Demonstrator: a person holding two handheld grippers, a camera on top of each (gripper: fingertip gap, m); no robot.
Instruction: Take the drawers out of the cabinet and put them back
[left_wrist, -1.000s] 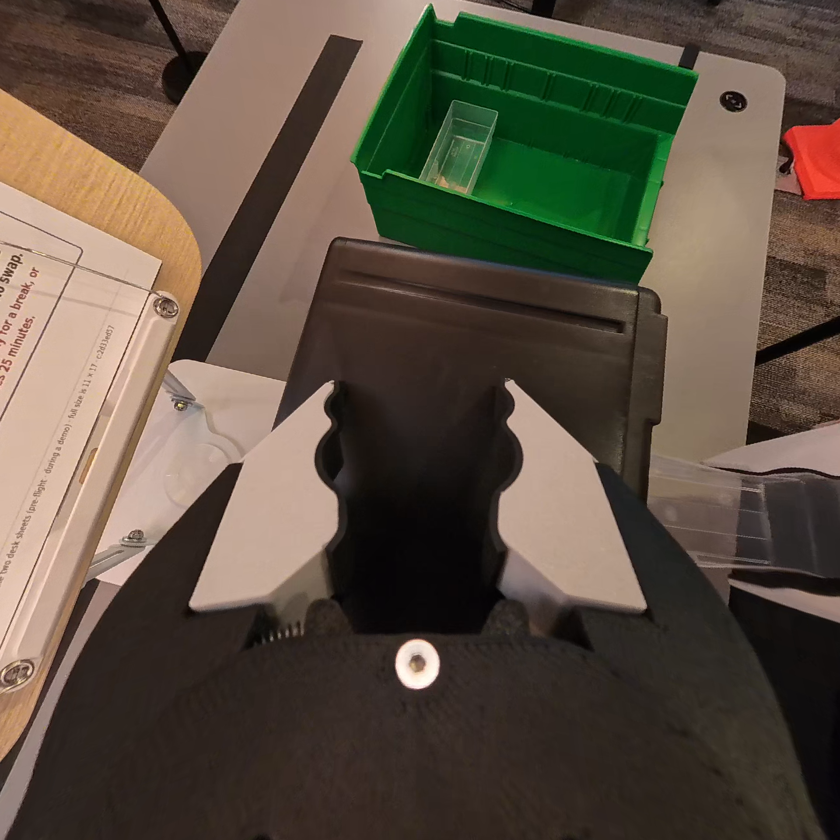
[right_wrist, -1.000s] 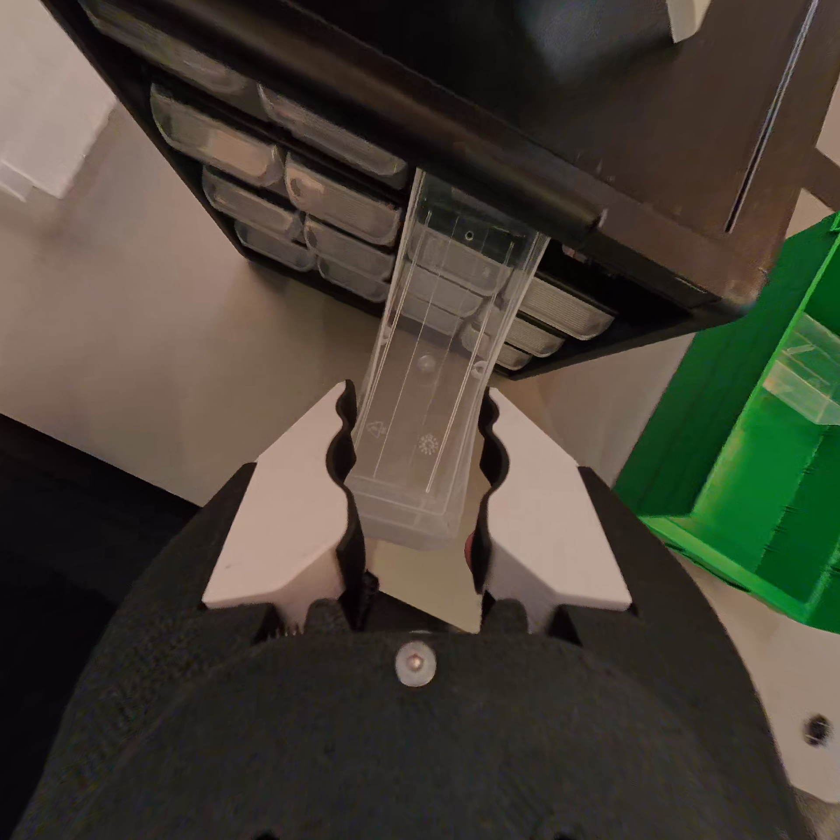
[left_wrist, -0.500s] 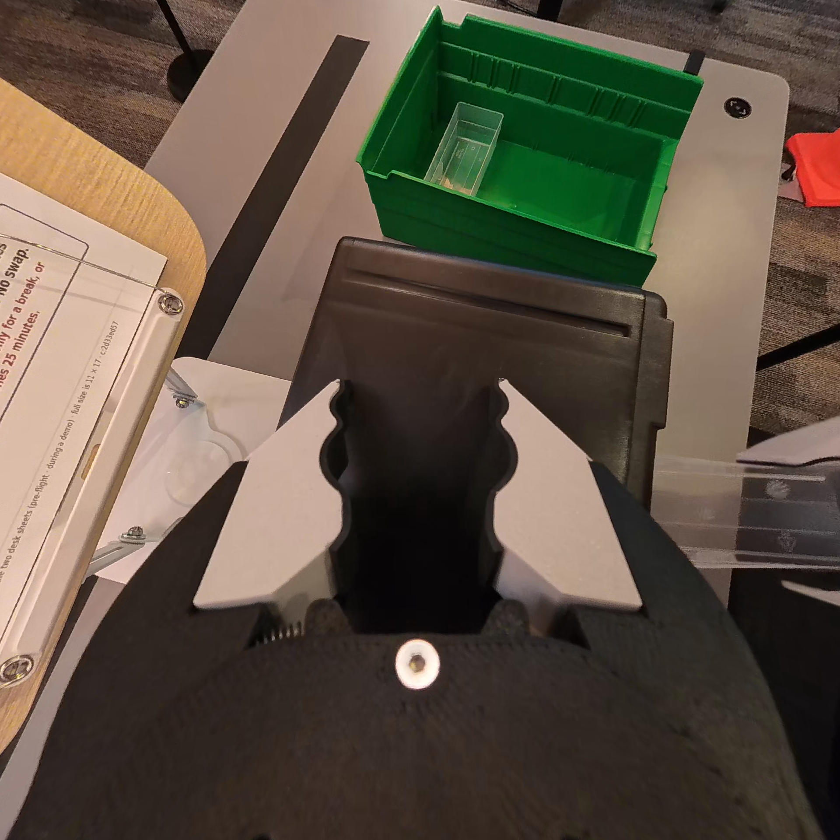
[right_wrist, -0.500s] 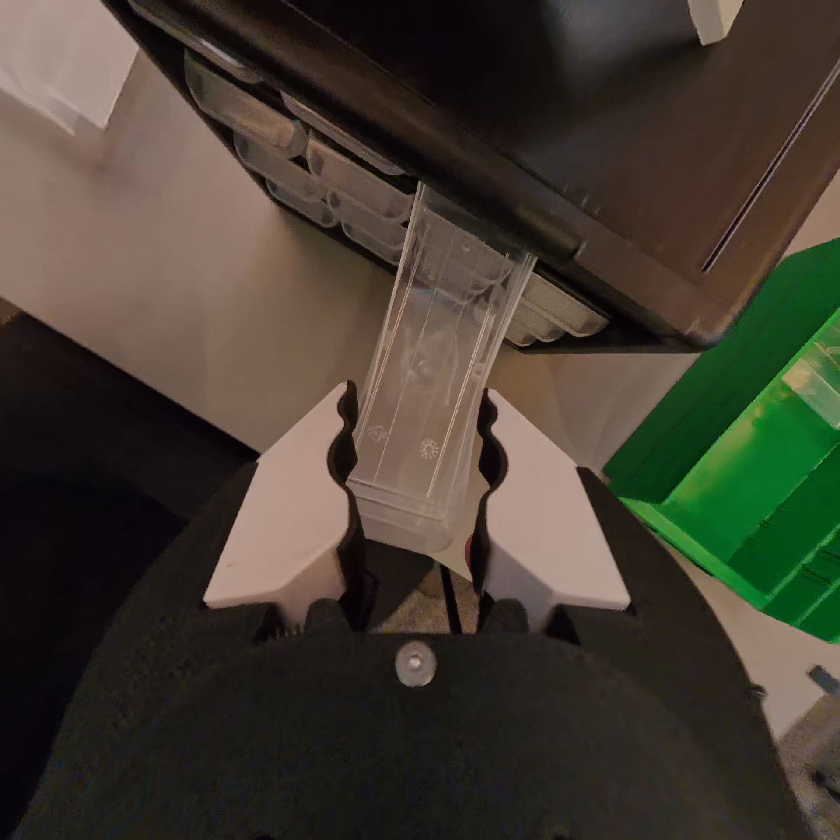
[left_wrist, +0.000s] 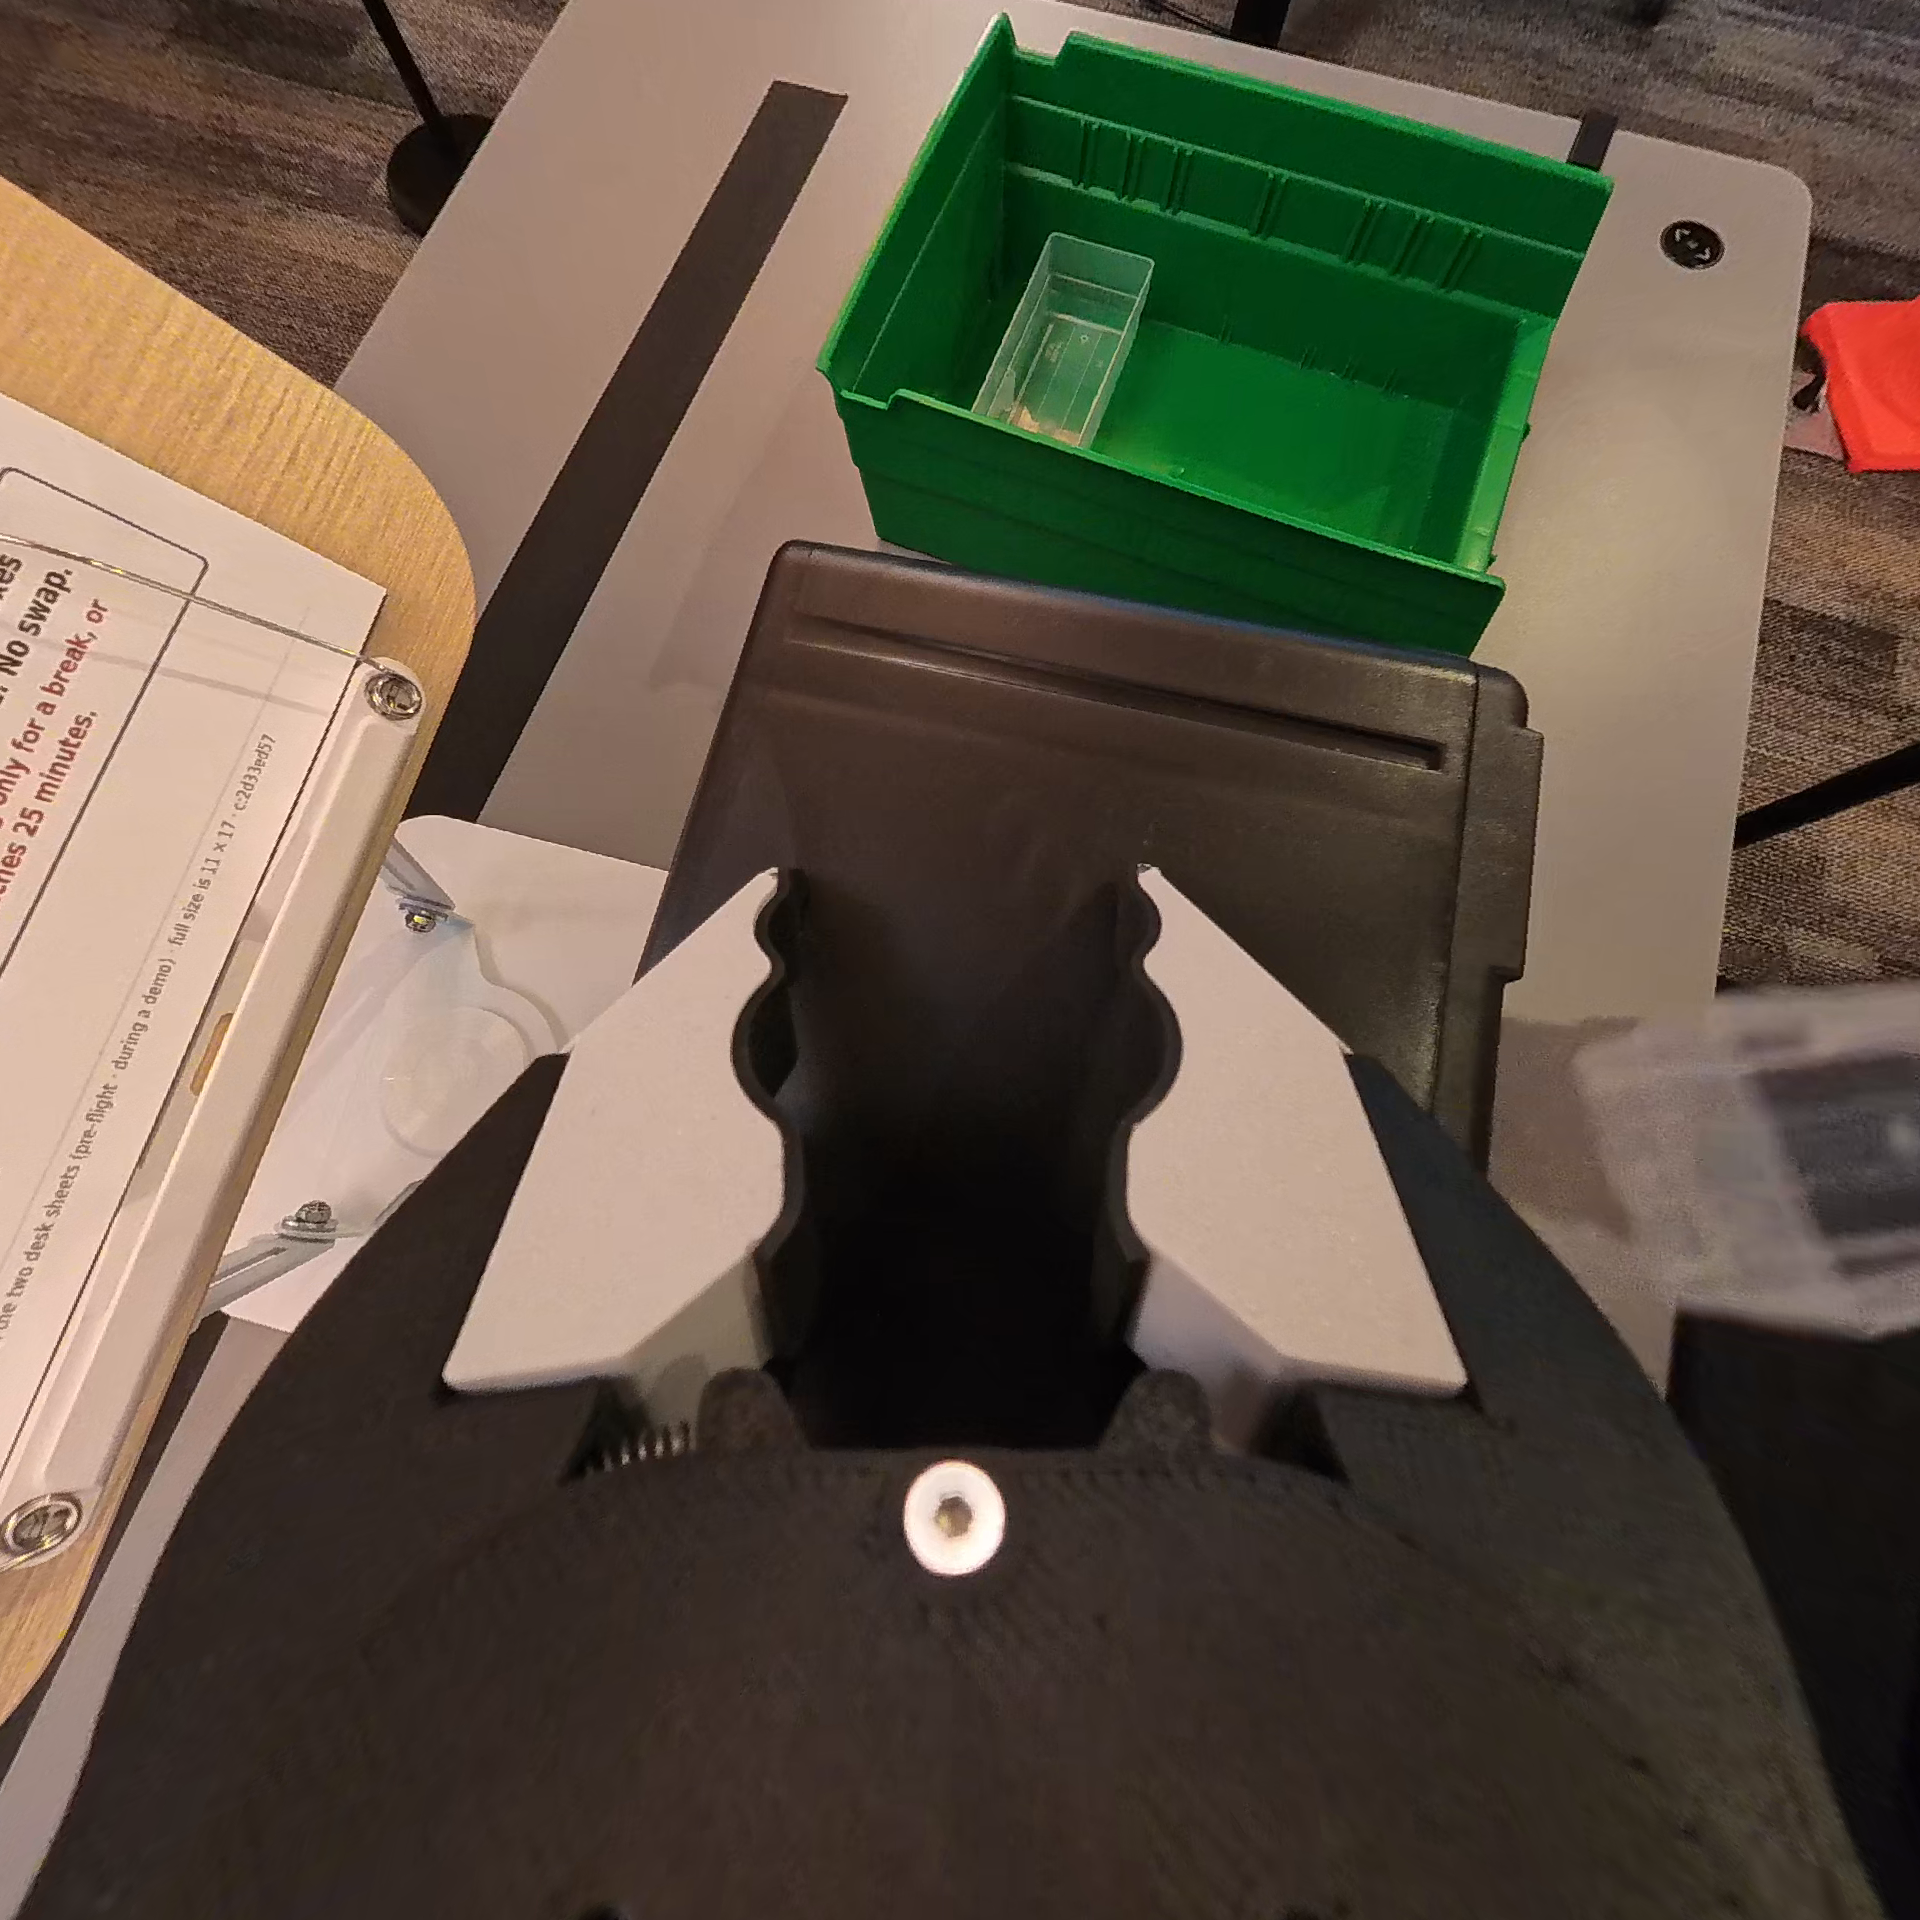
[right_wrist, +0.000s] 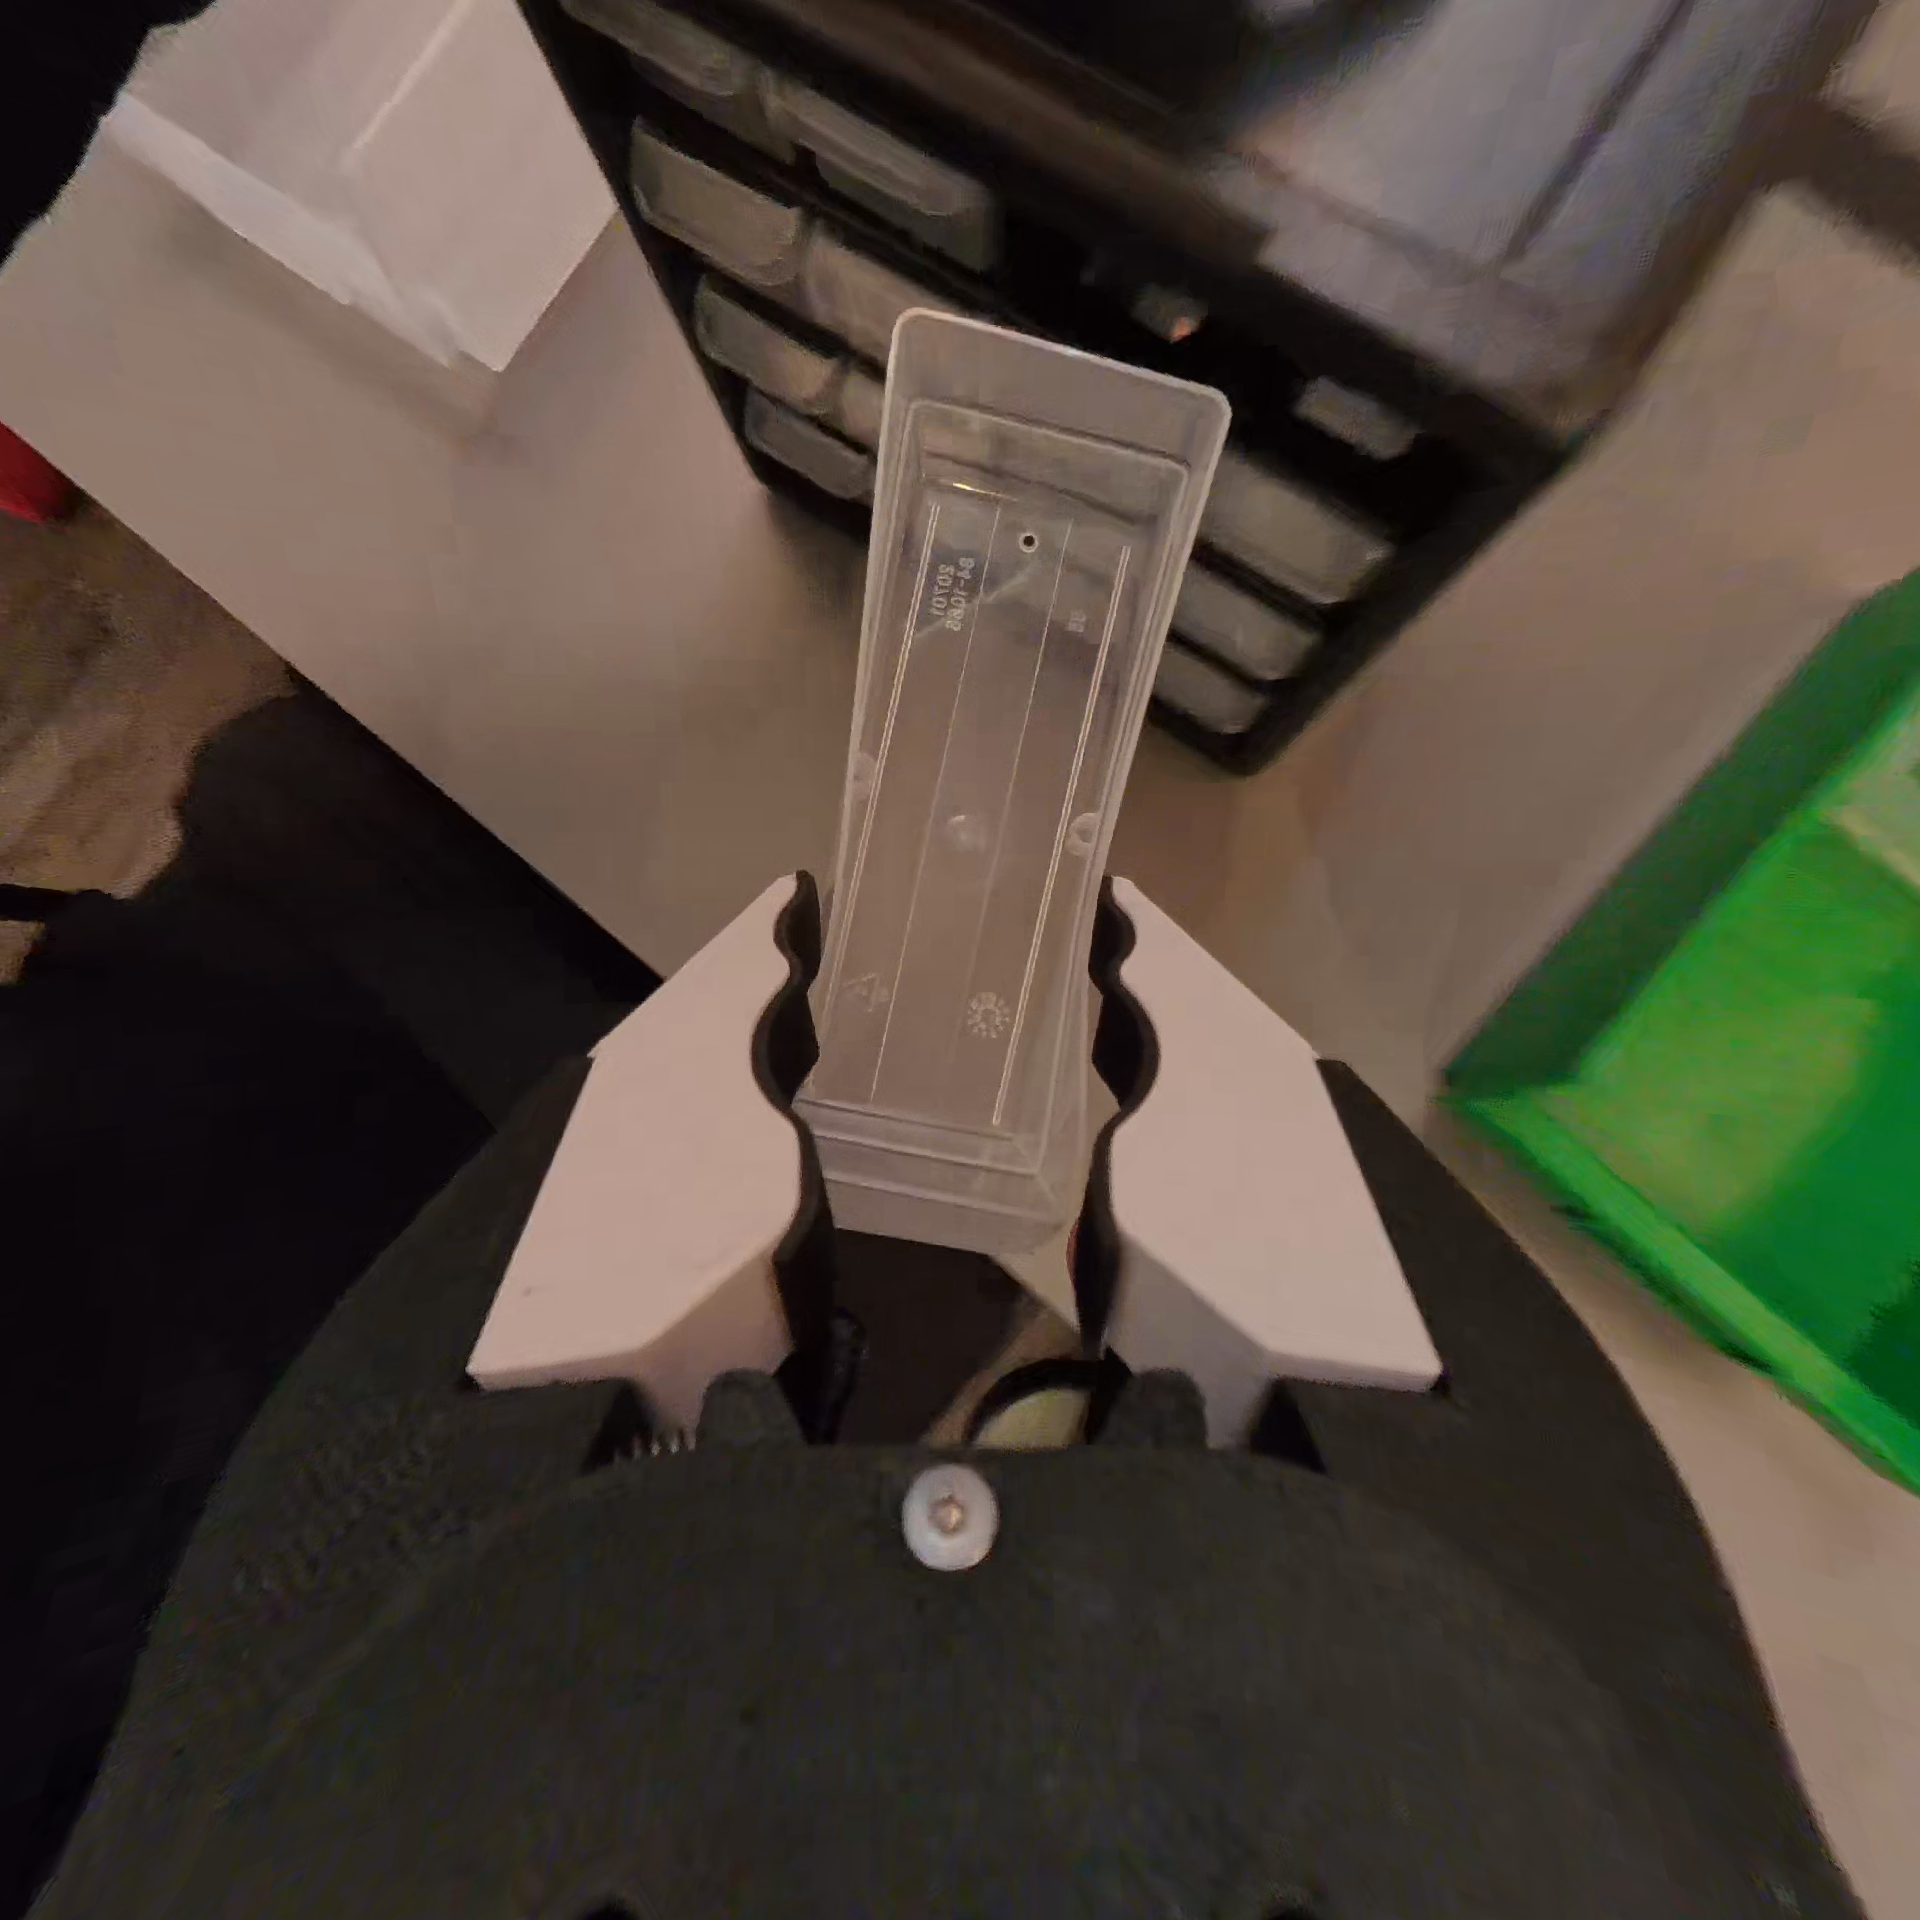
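The black cabinet (left_wrist: 1122, 790) stands on the grey table; its front with several clear drawers shows in the right wrist view (right_wrist: 1039, 343). My left gripper (left_wrist: 956, 894) is open, fingers resting over the cabinet's top. My right gripper (right_wrist: 951, 894) is shut on a clear drawer (right_wrist: 997, 748), held free of the cabinet, in front of it. That drawer shows blurred at the right edge of the left wrist view (left_wrist: 1766, 1132). Another clear drawer (left_wrist: 1070, 343) lies inside the green bin (left_wrist: 1164, 509) behind the cabinet.
The green bin also shows at the right of the right wrist view (right_wrist: 1714, 1039). A wooden desk with a paper sheet in a clear holder (left_wrist: 156, 831) lies left. An orange object (left_wrist: 1870, 384) lies on the carpet at far right.
My right gripper has pulled the clear drawer fully out of the cabinet and back from it. The left gripper has stayed on the cabinet top.
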